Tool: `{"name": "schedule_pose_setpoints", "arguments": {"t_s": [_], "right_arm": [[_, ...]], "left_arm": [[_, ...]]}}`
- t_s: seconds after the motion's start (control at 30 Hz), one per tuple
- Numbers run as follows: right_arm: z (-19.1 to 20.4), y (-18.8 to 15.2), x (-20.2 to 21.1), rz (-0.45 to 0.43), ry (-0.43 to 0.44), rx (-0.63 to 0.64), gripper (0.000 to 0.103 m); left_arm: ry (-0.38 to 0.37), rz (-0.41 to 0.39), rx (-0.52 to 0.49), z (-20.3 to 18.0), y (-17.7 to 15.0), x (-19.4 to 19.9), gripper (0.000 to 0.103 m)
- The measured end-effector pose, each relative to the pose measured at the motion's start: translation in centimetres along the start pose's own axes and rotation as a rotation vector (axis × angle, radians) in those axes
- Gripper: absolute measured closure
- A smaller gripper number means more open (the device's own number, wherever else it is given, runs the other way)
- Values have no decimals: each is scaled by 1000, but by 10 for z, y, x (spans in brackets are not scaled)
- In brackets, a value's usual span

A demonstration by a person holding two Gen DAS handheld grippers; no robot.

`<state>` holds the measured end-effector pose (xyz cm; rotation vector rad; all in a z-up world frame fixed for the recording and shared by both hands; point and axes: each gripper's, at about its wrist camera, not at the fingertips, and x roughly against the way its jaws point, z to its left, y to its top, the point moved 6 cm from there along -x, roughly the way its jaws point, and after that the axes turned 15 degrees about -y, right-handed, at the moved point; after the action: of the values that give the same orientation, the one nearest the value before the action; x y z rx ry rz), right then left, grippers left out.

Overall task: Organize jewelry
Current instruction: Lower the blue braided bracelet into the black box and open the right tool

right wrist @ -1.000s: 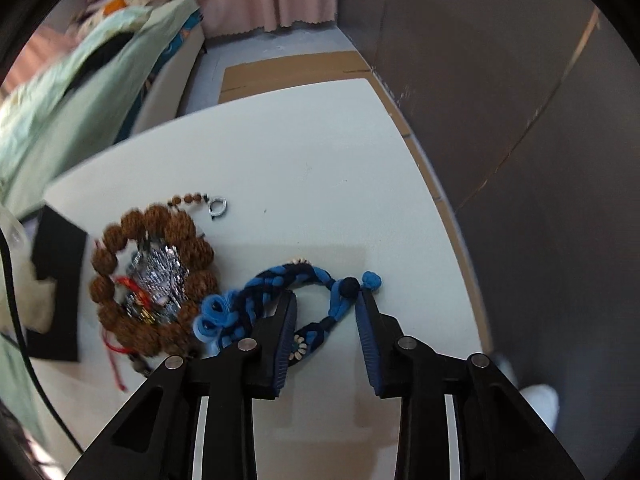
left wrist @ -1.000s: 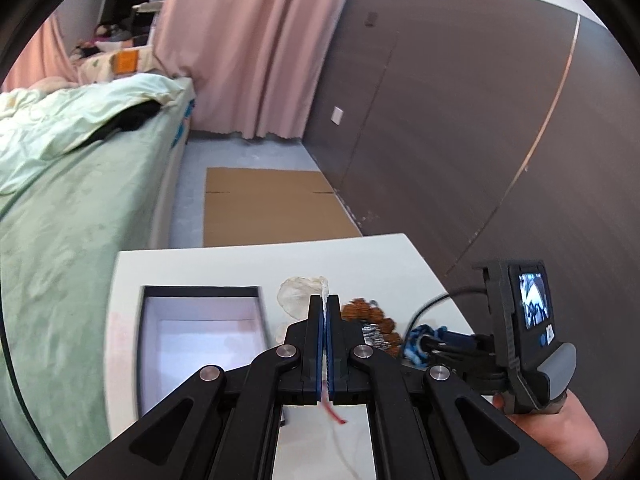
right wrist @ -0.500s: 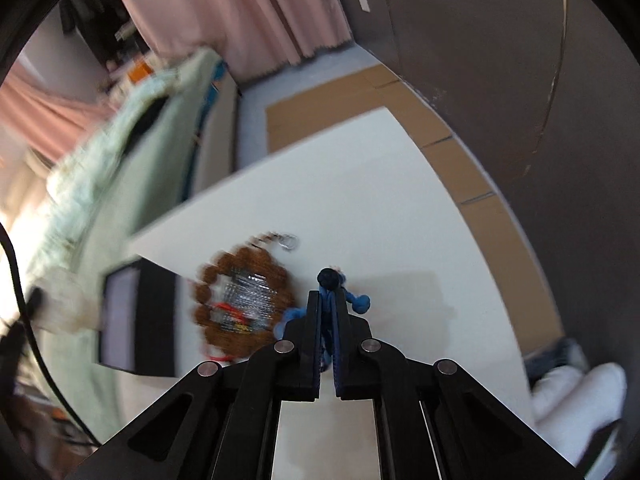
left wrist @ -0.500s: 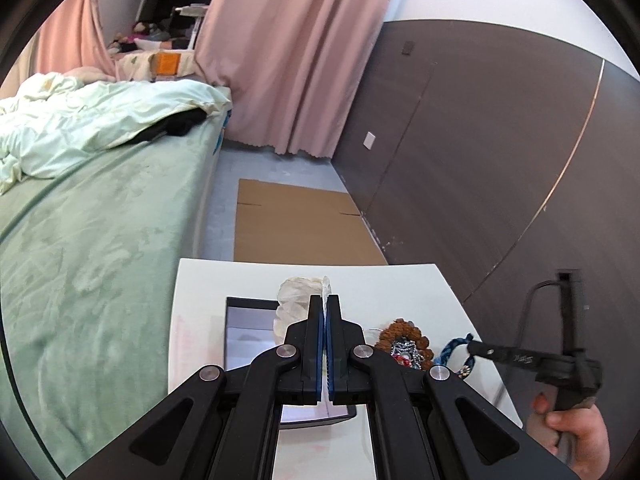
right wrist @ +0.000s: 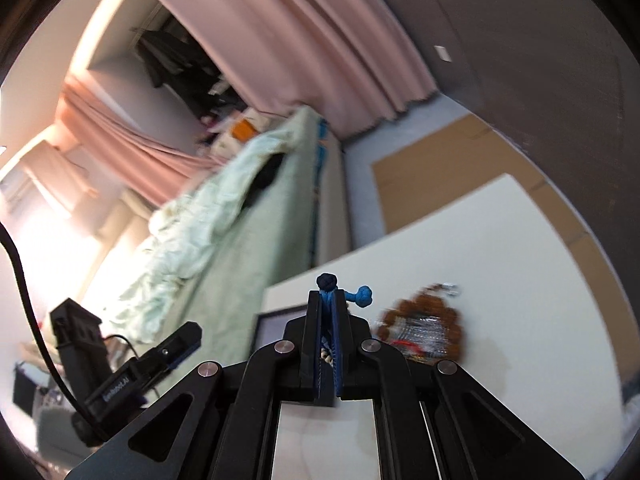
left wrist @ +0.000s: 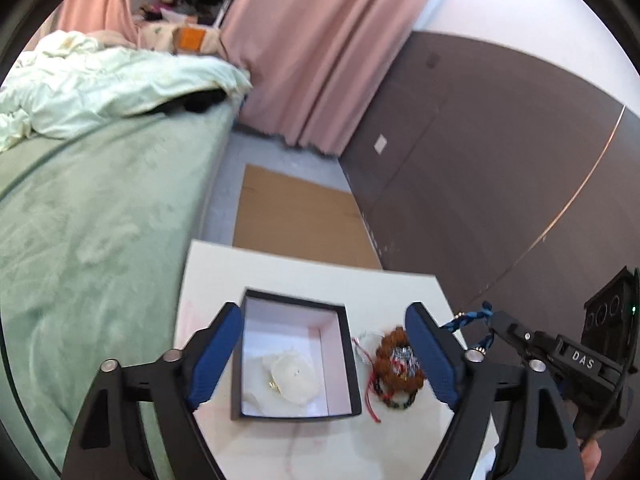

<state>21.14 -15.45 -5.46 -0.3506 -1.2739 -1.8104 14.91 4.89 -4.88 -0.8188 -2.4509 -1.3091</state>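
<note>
Left wrist view: your left gripper [left wrist: 325, 354], fingers just opened wide and empty, straddles the box [left wrist: 295, 411]; the bead bracelet [left wrist: 400, 372] lies at its 3 o'clock. Right wrist view: your right gripper [right wrist: 329, 300] pinches the soft, light blue cord bracelet [right wrist: 362, 295] near its knot.

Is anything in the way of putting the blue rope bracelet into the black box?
Nothing visible blocks it. The right gripper holds the blue braided cord bracelet above the white table. The open black box with white lining has only a white pouch inside; the brown bead bracelet lies between them, low on the table.
</note>
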Motion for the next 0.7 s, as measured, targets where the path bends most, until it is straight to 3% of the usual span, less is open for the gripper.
{"name": "schedule_pose_setpoints", "arguments": {"t_s": [0.33, 0.43, 0.5, 0.53, 0.57, 0.7], "right_arm": [[56, -24, -25, 51, 151, 29, 97], [71, -35, -42, 115, 154, 62, 95], [71, -41, -57, 181, 136, 63, 72], [66, -43, -62, 194, 113, 55, 44], [61, -43, -62, 181, 84, 46, 36], [40, -38, -51, 150, 49, 36, 36]], "left_arm": [[50, -47, 30, 23, 14, 25, 18], [60, -54, 38, 26, 15, 26, 18], [66, -53, 42, 28, 14, 27, 18], [65, -52, 42, 29, 14, 26, 18], [65, -49, 42, 29, 14, 25, 18], [58, -48, 37, 25, 13, 23, 18]]}}
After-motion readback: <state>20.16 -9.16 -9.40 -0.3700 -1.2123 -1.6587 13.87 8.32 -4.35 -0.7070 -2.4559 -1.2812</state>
